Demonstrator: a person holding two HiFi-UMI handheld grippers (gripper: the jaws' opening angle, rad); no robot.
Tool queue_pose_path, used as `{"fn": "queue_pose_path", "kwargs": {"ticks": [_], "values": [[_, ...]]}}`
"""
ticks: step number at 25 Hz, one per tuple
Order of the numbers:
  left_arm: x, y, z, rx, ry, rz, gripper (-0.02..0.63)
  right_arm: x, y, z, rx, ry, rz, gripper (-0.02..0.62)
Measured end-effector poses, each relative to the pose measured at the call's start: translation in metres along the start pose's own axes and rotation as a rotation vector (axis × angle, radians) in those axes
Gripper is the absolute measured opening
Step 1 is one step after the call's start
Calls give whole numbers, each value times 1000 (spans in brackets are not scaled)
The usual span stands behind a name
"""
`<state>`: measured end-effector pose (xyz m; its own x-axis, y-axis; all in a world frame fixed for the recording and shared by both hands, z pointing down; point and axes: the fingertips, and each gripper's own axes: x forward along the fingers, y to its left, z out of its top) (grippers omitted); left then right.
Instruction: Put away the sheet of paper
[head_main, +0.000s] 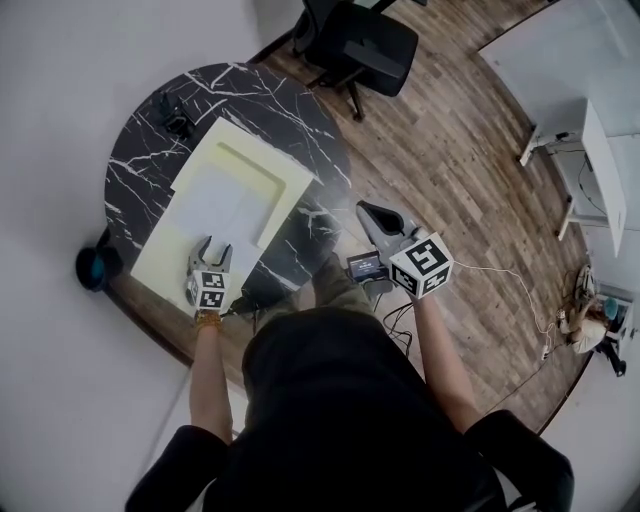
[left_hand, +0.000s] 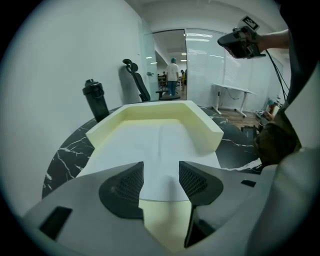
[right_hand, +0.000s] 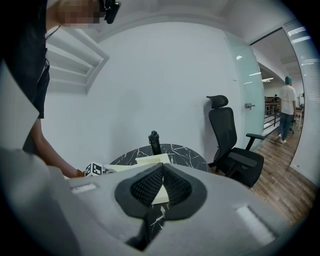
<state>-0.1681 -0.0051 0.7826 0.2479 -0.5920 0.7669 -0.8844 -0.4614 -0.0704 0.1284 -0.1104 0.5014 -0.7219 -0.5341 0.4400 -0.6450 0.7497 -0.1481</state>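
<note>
A white sheet of paper (head_main: 215, 200) lies flat inside a pale yellow open folder (head_main: 245, 158) with raised walls, on the round black marble table (head_main: 135, 165). My left gripper (head_main: 213, 250) hovers at the folder's near edge, open, with nothing between its jaws. In the left gripper view the paper (left_hand: 160, 142) starts just beyond the gripper (left_hand: 161, 172), and the folder's wall (left_hand: 202, 127) rises around it. My right gripper (head_main: 368, 210) is shut and empty, held off the table to the right above the wooden floor. The right gripper view shows its jaws (right_hand: 161, 174) pressed together.
A black bottle (left_hand: 95, 100) stands at the table's far side, also visible as the bottle (right_hand: 154, 142). A black office chair (head_main: 360, 40) sits beyond the table. A white desk (head_main: 590, 170) is at the far right. Cables run across the floor.
</note>
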Motion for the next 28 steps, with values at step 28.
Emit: {"fn": "queue_pose_path", "kwargs": {"ticks": [28], "values": [[75,-6,49,12,78,-153,216,-2,-27,0,9,25,-59,-2]]}}
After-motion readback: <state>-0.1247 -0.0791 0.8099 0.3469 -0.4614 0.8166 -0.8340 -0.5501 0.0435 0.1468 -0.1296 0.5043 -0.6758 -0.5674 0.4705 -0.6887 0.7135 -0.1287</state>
